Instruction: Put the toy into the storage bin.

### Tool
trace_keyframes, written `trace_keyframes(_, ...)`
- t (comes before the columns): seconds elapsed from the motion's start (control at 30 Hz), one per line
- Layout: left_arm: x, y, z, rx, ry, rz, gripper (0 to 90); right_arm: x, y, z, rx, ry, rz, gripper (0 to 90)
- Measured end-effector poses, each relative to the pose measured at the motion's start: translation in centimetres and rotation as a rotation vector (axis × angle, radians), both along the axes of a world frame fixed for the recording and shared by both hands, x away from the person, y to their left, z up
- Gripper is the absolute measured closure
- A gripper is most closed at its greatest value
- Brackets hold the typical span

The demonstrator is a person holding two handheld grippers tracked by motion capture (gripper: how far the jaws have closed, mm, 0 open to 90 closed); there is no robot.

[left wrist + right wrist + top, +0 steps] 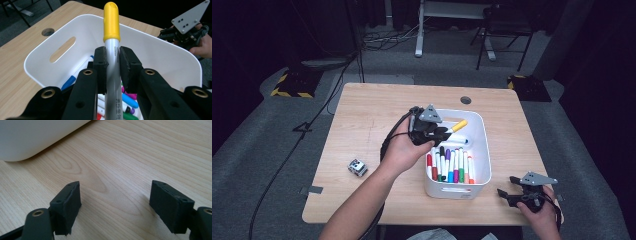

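A white marker with a yellow cap [111, 22] is clamped between the pads of my left gripper [112, 63], cap pointing away from the hand. In the high view the left gripper [443, 131] hovers over the left part of the white bin [481, 131], and the yellow-capped marker [458, 125] sticks out over the bin's inside. Several coloured markers [451, 165] lie in a row in the bin's near half. My right gripper [115, 202] rests low over bare wood, jaws wide apart with nothing between them; in the high view the right gripper [507, 189] is at the table's near right corner.
A small grey and white block [357, 168] lies on the wooden table [372, 120] left of the bin. A round cable hole [466, 100] is behind the bin. The bin's curved wall [30, 137] stands just ahead of the right gripper.
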State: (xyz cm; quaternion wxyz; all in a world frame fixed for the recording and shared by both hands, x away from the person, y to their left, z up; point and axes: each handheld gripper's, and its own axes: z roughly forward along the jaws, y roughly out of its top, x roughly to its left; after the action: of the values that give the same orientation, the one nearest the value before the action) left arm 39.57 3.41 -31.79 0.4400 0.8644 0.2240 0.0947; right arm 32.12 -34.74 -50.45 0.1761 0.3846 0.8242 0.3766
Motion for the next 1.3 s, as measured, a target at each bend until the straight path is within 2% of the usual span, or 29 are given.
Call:
trace_keyframes(0.03, 0.2, -0.7, -0.2, -0.006, -0.007, 0.004, 76.5, 0.0, 0.0, 0.0, 0.0, 0.0, 0.0, 25.4)
trace_keyframes(0.07, 0.2, -0.7, -0.2, -0.006, -0.007, 0.004, 76.5, 0.0, 0.0, 0.0, 0.0, 0.001, 0.001, 25.4)
trace_keyframes(0.1, 0.4, -0.9, -0.1, 0.013, -0.004, -0.011, 76.5, 0.0, 0.0, 0.0, 0.001, 0.0, 0.0, 25.4)
trace_keyframes(0.23, 0.9, -1.8, -0.6, 0.007, -0.018, -0.006, 76.5, 0.0, 0.0, 0.0, 0.001, 0.0, 0.001, 25.4)
trace_keyframes(0.33, 1.4, -2.1, -1.2, 0.004, -0.014, -0.019, 76.4, 0.0, 0.0, 0.0, -0.001, 0.0, 0.002, 25.4)
trace_keyframes(0.37, 1.6, -2.3, -1.8, 0.001, -0.004, -0.018, 76.5, 0.0, -0.1, 0.0, -0.003, 0.0, 0.005, 25.3)
trace_keyframes(0.53, 1.7, -2.3, -3.0, 0.03, 0.005, -0.017, 76.5, 0.0, -0.1, 0.0, -0.003, 0.0, 0.004, 25.4)
trace_keyframes(0.63, 1.7, -2.1, -3.6, 0.068, 0.012, -0.055, 76.4, 0.0, 0.0, 0.0, 0.001, 0.001, 0.001, 25.4)
trace_keyframes(0.67, 1.7, -2.1, -3.6, 0.068, 0.012, -0.055, 76.4, 0.0, 0.0, 0.0, 0.001, 0.001, 0.001, 25.4)
trace_keyframes(0.7, 1.6, -1.8, -3.8, 0.09, 0.01, -0.051, 76.4, 0.0, 0.0, 0.0, 0.0, 0.0, 0.001, 25.4)
trace_keyframes(0.83, 1.8, -1.2, -4.2, 0.091, 0.014, -0.035, 76.4, 0.0, 0.0, 0.0, 0.001, 0.0, 0.0, 25.4)
trace_keyframes(0.87, 1.8, -1.0, -4.4, 0.073, 0.02, -0.033, 76.4, 0.0, 0.0, 0.0, 0.0, 0.0, 0.001, 25.4)
trace_keyframes(0.97, 2.0, -0.9, -4.6, 0.062, 0.028, -0.03, 76.4, 0.0, 0.0, 0.0, 0.0, 0.0, 0.001, 25.4)
trace_keyframes(1.03, 2.0, -1.1, -4.8, 0.087, 0.022, -0.033, 76.4, 0.0, 0.0, 0.0, 0.0, 0.0, 0.0, 25.4)
trace_keyframes(1.13, 2.0, -1.1, -5.1, 0.09, 0.021, -0.036, 76.4, 0.0, 0.0, 0.0, 0.0, 0.0, 0.0, 25.4)
trace_keyframes(1.2, 1.8, -1.1, -5.3, 0.091, 0.037, -0.04, 76.4, 0.0, 0.0, 0.0, 0.0, 0.0, 0.0, 25.4)
trace_keyframes(1.27, 1.7, -1.2, -5.5, 0.107, 0.045, -0.052, 76.4, 0.0, 0.0, 0.0, -0.001, -0.001, 0.0, 25.4)
trace_keyframes(1.3, 1.5, -1.5, -5.6, 0.14, 0.037, -0.063, 76.4, 0.0, 0.0, 0.0, -0.001, 0.0, 0.0, 25.4)
